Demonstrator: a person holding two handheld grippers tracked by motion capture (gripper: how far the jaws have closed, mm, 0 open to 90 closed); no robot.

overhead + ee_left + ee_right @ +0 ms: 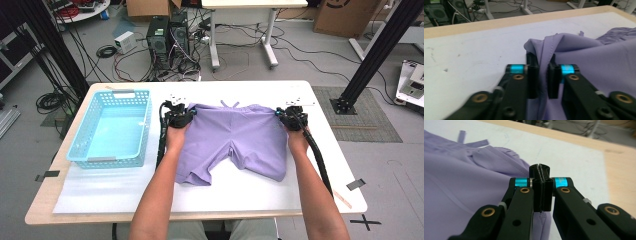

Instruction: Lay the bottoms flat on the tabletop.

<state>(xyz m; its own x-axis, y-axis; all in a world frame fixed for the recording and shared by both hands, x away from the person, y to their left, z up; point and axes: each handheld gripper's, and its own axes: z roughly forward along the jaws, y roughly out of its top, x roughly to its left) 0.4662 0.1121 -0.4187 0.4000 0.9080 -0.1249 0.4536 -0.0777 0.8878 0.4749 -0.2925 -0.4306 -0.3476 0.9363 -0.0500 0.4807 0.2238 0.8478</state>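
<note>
Purple shorts (232, 140) lie flat on the white-topped table (150, 195), waistband at the far side and legs toward me. My left gripper (177, 116) is at the waistband's left corner. In the left gripper view a raised fold of the shorts (599, 57) stands between the parted jaws of that gripper (543, 72), loose in the gap. My right gripper (292, 117) is at the waistband's right corner. In the right gripper view its jaws (540, 173) are pressed together, with the edge of the shorts (461, 182) pinched between them.
A light blue plastic basket (112, 93), with nothing in it, stands on the table's left part. Bare table runs in front of the shorts. Beyond the far edge, computer towers (167, 37) and cables sit on the floor. A black frame post (380, 50) rises at the right.
</note>
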